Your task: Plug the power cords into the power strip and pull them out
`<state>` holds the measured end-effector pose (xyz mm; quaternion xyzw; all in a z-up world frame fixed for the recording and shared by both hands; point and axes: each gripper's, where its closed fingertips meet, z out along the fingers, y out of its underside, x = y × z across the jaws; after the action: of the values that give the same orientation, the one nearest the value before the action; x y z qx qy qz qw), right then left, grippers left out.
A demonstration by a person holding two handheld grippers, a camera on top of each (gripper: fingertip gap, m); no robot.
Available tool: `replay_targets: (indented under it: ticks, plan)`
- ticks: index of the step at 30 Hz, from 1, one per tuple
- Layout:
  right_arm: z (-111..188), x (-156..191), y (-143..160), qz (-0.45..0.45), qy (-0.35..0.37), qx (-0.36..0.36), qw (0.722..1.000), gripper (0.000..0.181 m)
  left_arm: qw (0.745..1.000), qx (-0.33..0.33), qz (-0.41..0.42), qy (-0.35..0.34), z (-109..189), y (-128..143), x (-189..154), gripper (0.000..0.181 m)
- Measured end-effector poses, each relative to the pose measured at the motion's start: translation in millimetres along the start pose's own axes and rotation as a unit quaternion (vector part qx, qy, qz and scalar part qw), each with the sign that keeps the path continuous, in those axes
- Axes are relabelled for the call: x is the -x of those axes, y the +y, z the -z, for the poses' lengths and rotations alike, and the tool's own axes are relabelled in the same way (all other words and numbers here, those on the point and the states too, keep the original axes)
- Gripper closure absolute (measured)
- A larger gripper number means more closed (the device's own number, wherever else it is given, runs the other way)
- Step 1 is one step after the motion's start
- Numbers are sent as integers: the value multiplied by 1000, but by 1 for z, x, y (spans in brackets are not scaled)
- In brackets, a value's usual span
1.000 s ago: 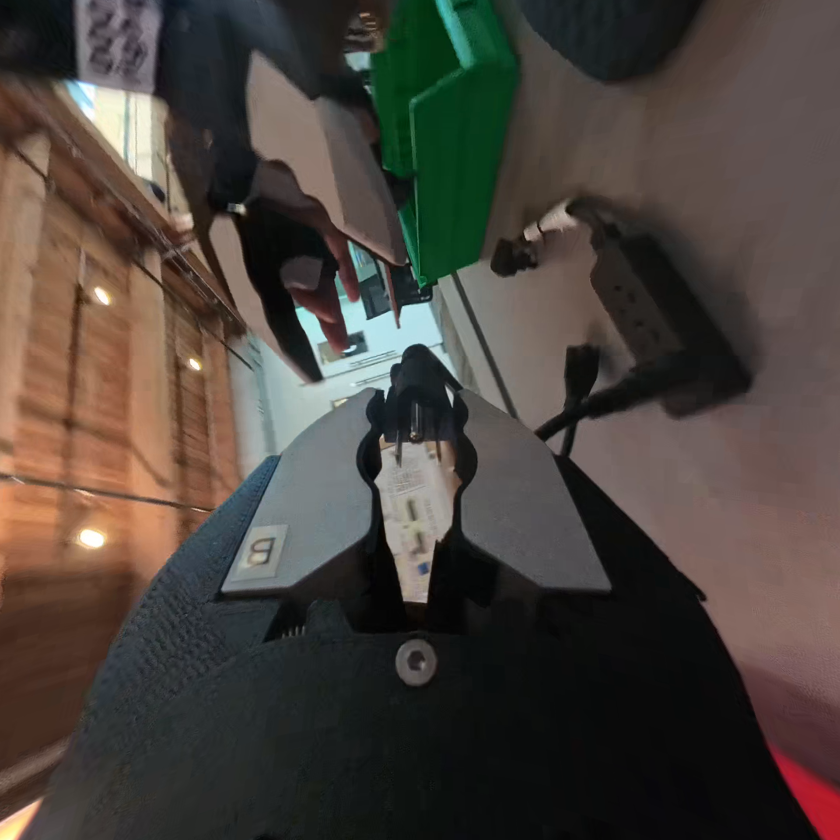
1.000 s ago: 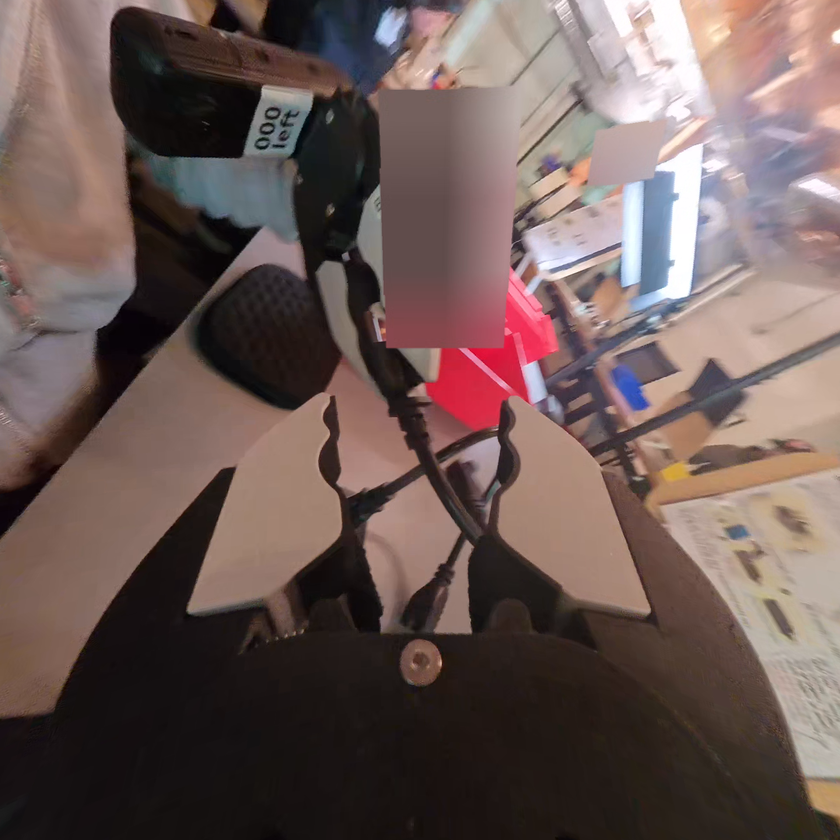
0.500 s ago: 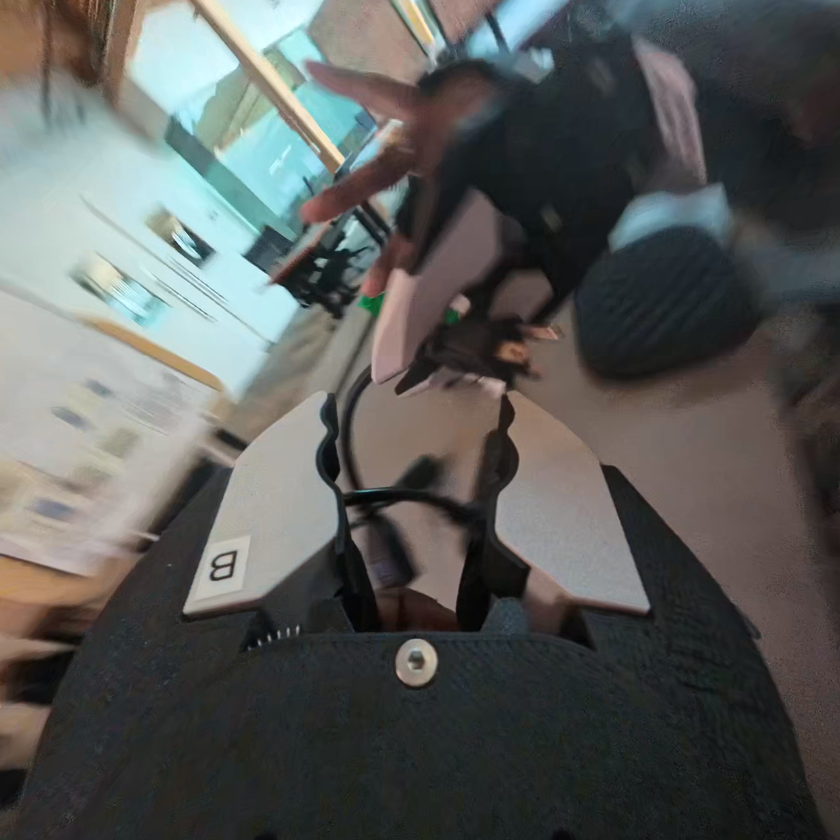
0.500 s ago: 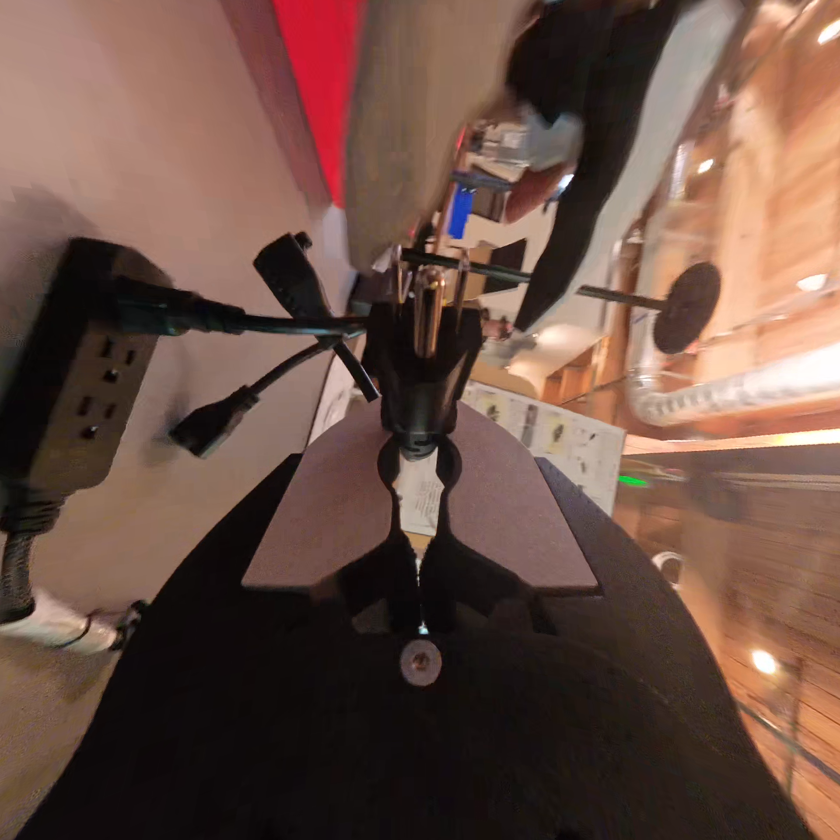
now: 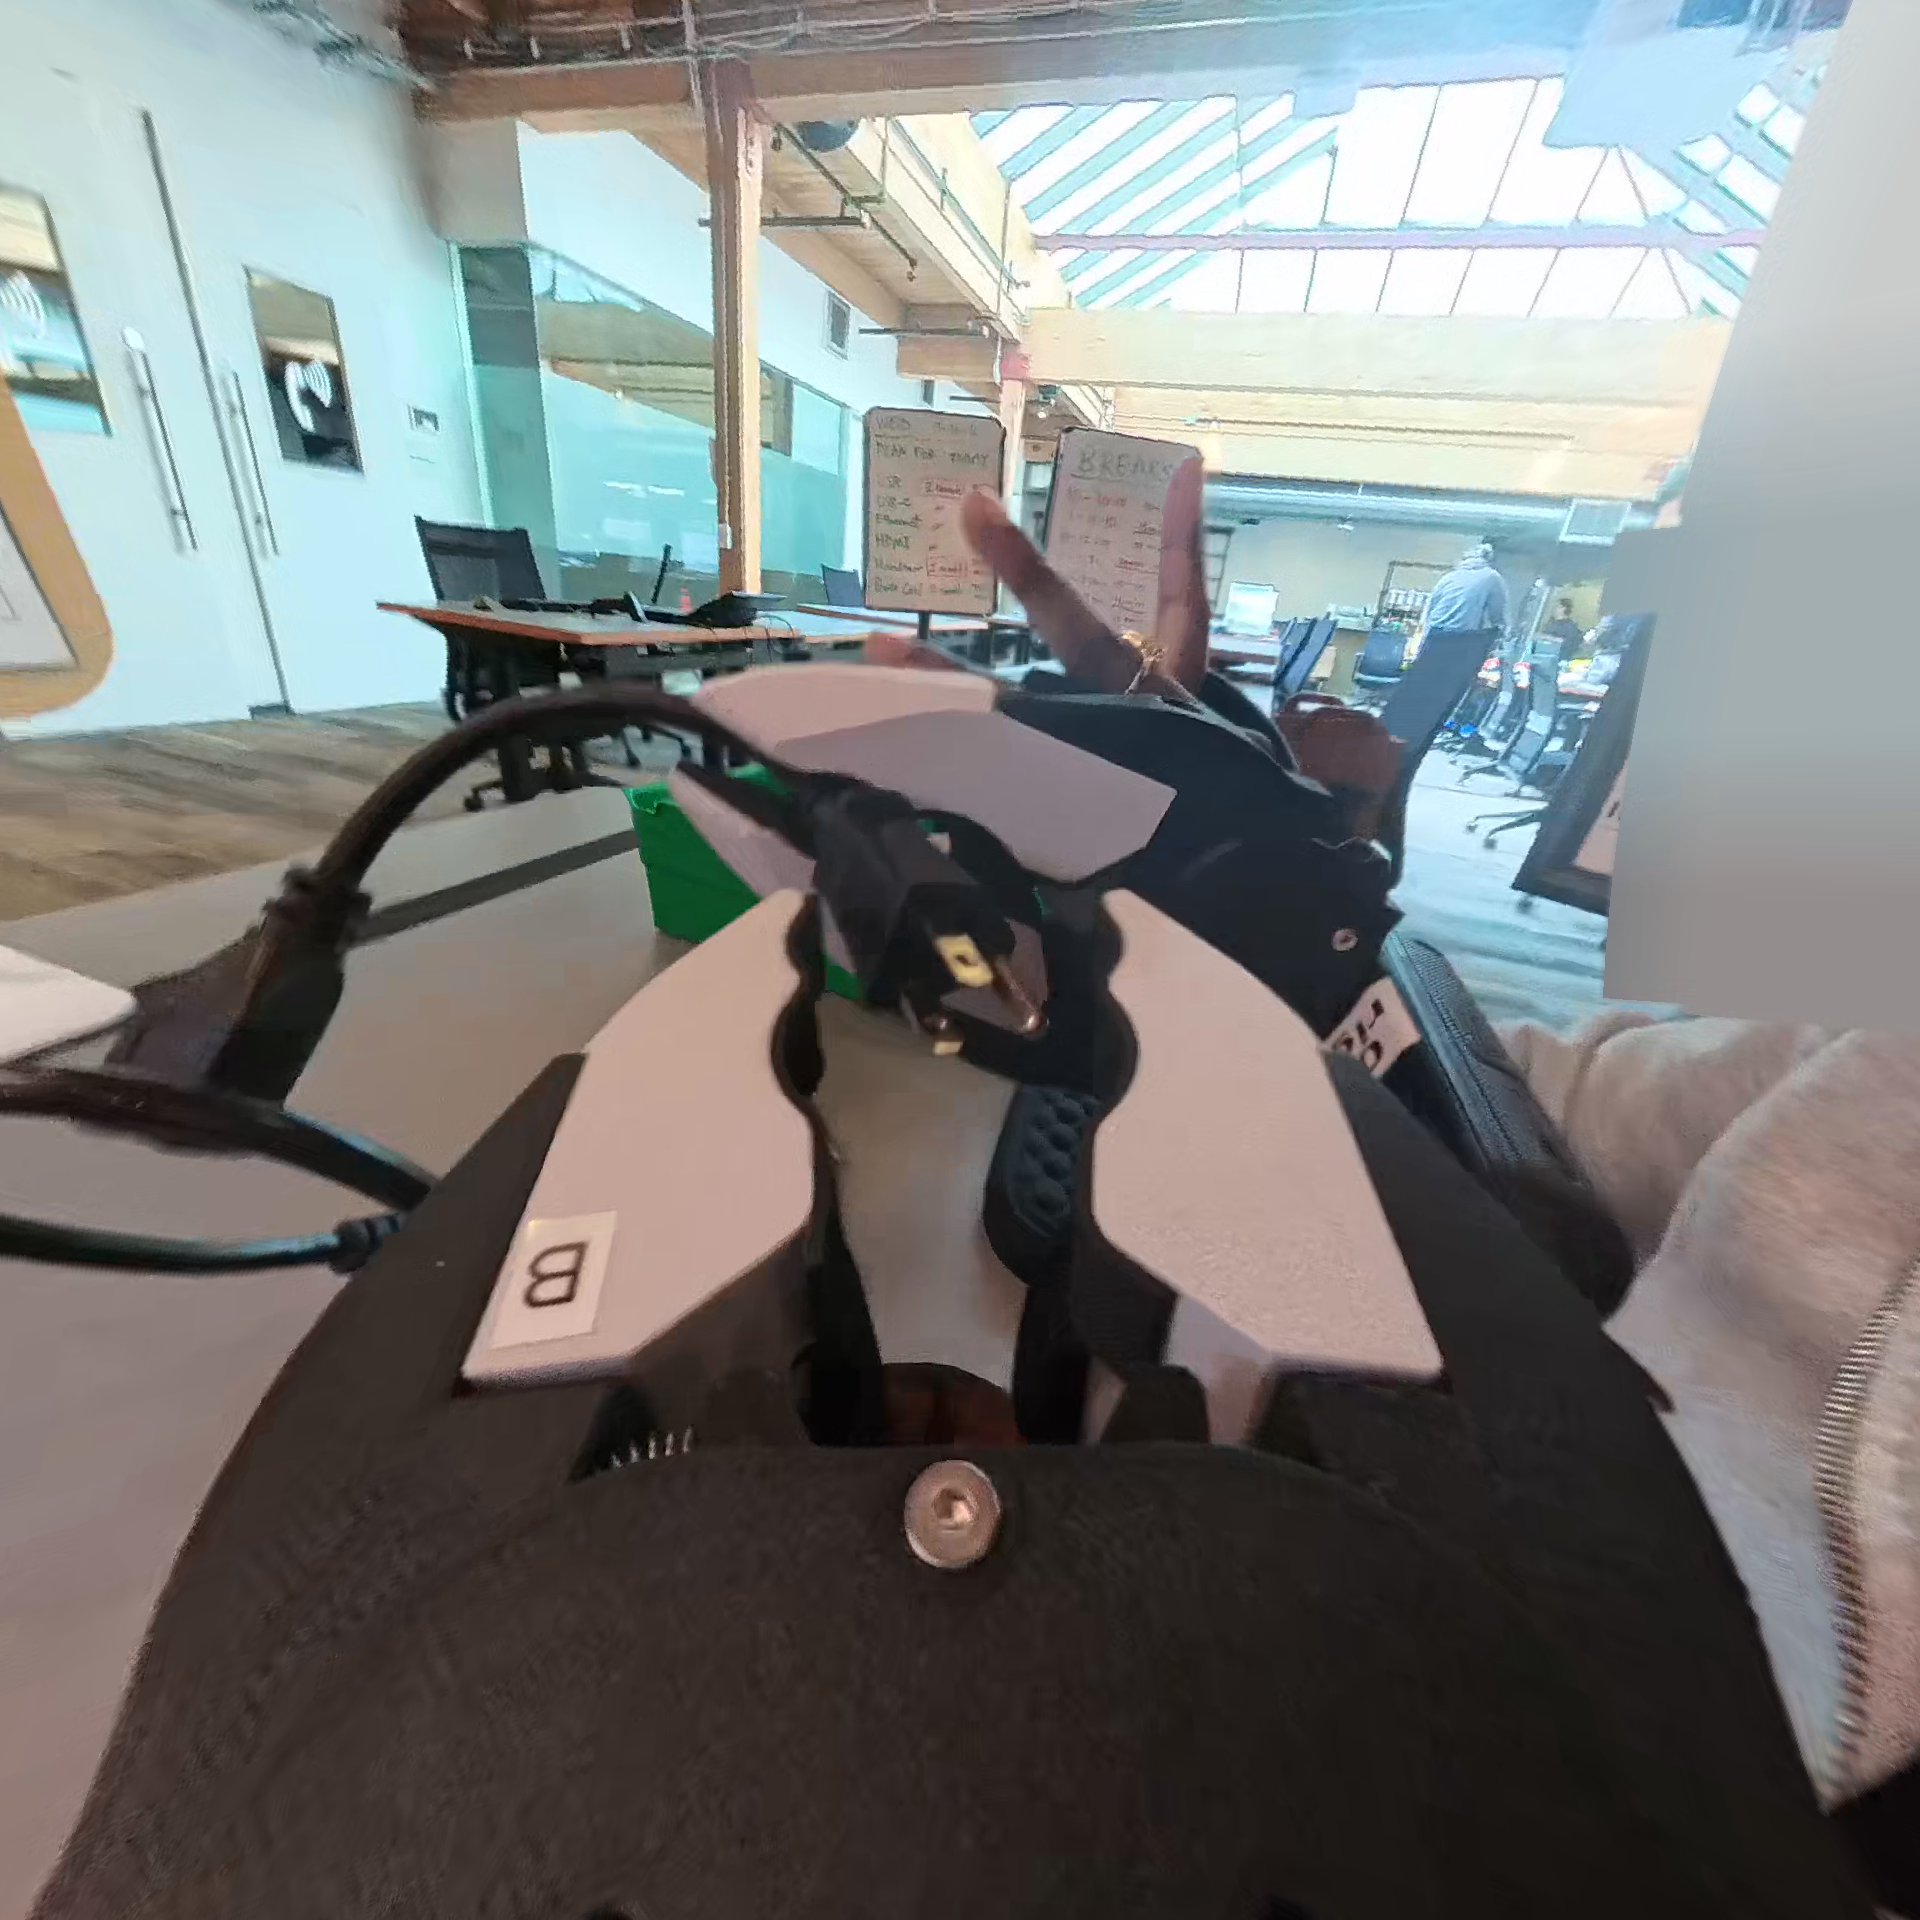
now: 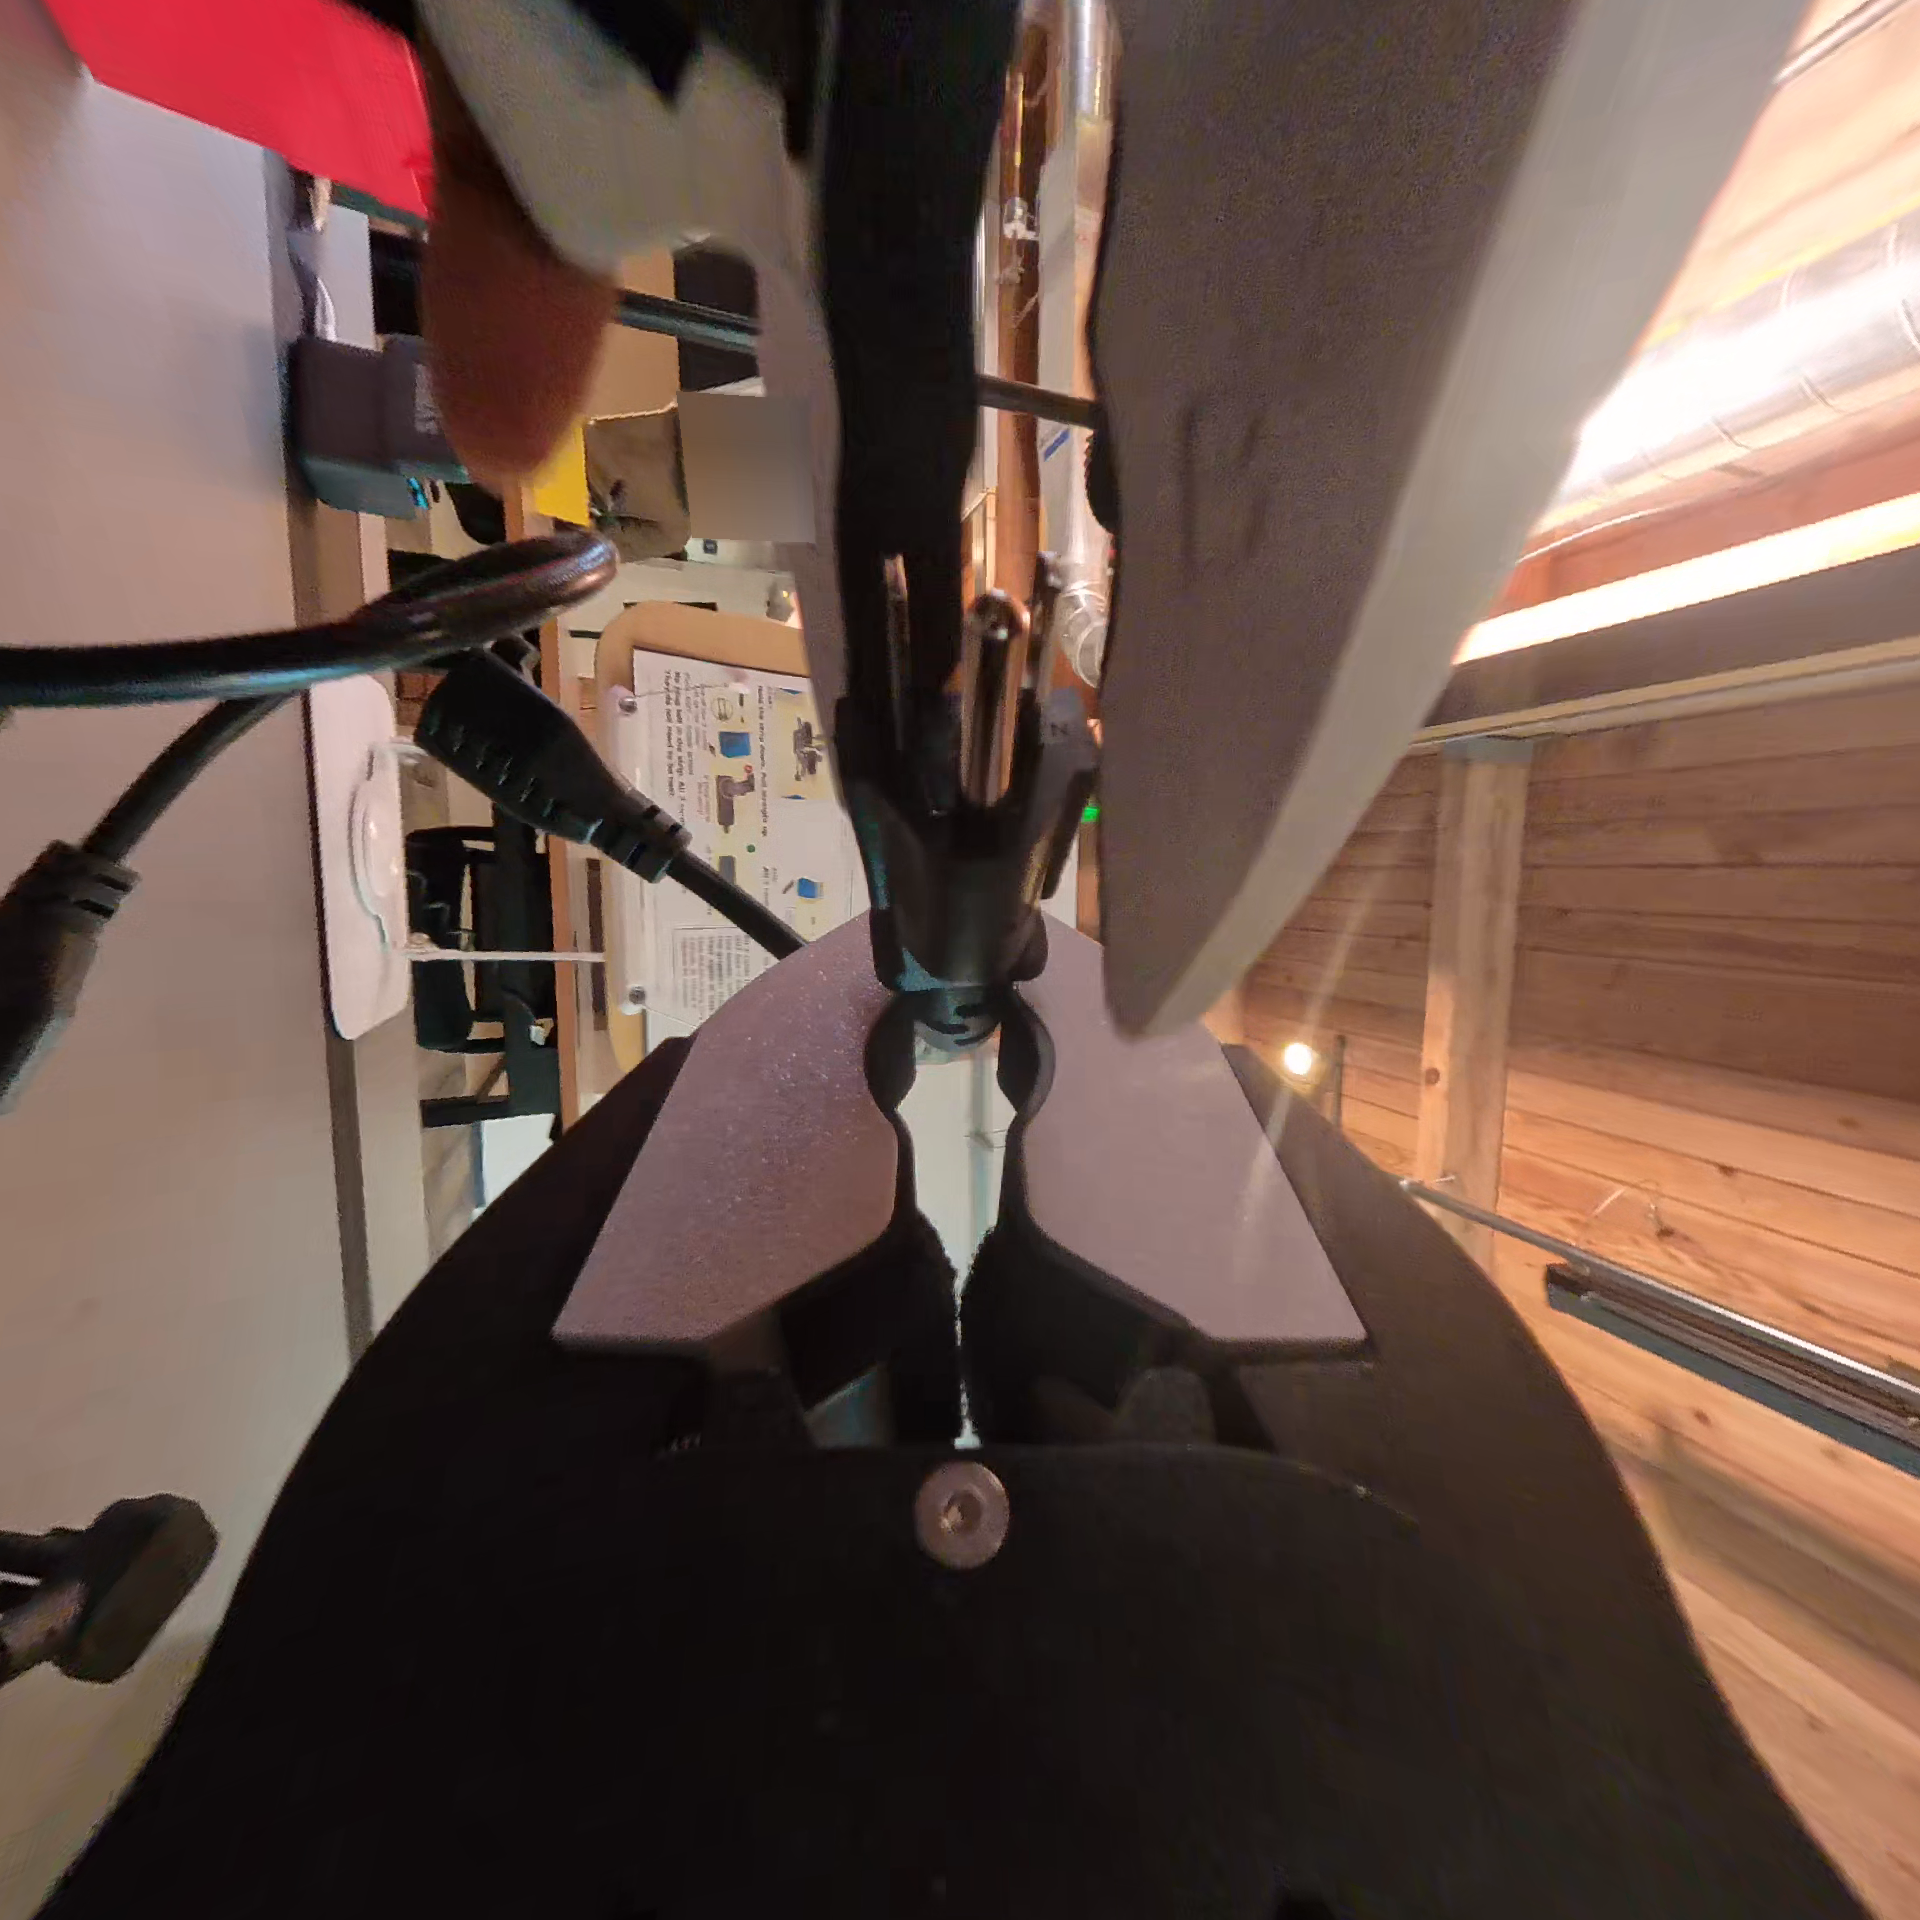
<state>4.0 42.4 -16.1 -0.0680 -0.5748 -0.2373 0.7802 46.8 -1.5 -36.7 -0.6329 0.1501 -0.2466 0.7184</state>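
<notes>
i read the left hand-held gripper (image 5: 951, 1013) as spread wide, its two grey fingers apart and gripping nothing. between their tips, at the centre of the left wrist frame, sits the black plug (image 5: 940, 951) of a power cord, prongs pointing toward the lower right of the frame. the plug is clamped by the right hand-held gripper (image 5: 831, 821), which enters from the upper right of that frame; a person's hand (image 5: 1132, 613) shows above and behind it, two digits extended. the cord (image 5: 416, 790) arcs from the plug toward the left edge of the frame, over the pale tabletop (image 5: 488, 997). a green bin (image 5: 691, 883) stands on the tabletop behind the plug.

in the right wrist frame, the right hand-held gripper (image 6: 956, 1023) is closed on the rear of the plug (image 6: 961, 894), at frame centre. the prongs point toward the top of the frame, into the gap between the two large grey fingers (image 6: 1351, 436) of the left hand-held gripper, which fill the upper half. a second cord connector (image 6: 551, 769) hangs to the left of the plug, and another black connector (image 6: 114, 1590) lies at the lower left edge. a red bin (image 6: 260, 83) occupies the upper left corner. i cannot locate the power strip with certainty in either frame.
</notes>
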Motion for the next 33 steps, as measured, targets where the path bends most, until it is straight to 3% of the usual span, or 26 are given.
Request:
replay_targets:
  ticks: [2, 6, 9, 13, 15, 19, 28, 30, 33]
  plan:
    - [1, 3, -1, -15, -5, -4, 1000, 170, 998, -5, -59, -35, -3, -2, 6, 149]
    - [5, 8, 0, -22, -8, -16, 1000, 170, 980, 40, -190, -54, -2, 1, 7, 154]
    - [7, 7, 2, -35, -8, -20, 999, 168, 967, 64, -241, -52, -1, 6, 8, 155]
    - [11, 2, 6, -3, 16, -5, 1000, 170, 985, 56, -159, -32, -2, 2, 8, 156]
    - [12, 1, 6, -20, 19, -8, 1000, 171, 992, 49, -113, -15, -1, 1, 11, 144]
    - [13, 3, 2, -13, 9, -11, 1000, 171, 989, 31, -144, -22, -2, 3, 10, 140]
    - [15, 4, -1, 0, 27, -20, 999, 171, 998, 44, -43, 13, -4, 5, 7, 154]
    - [16, 3, -4, -27, 19, -41, 999, 171, 997, 25, -66, 23, -2, 2, 4, 154]
    - [21, 3, -10, -98, -27, -92, 991, 167, 982, 18, -186, 24, -1, -2, -4, 154]
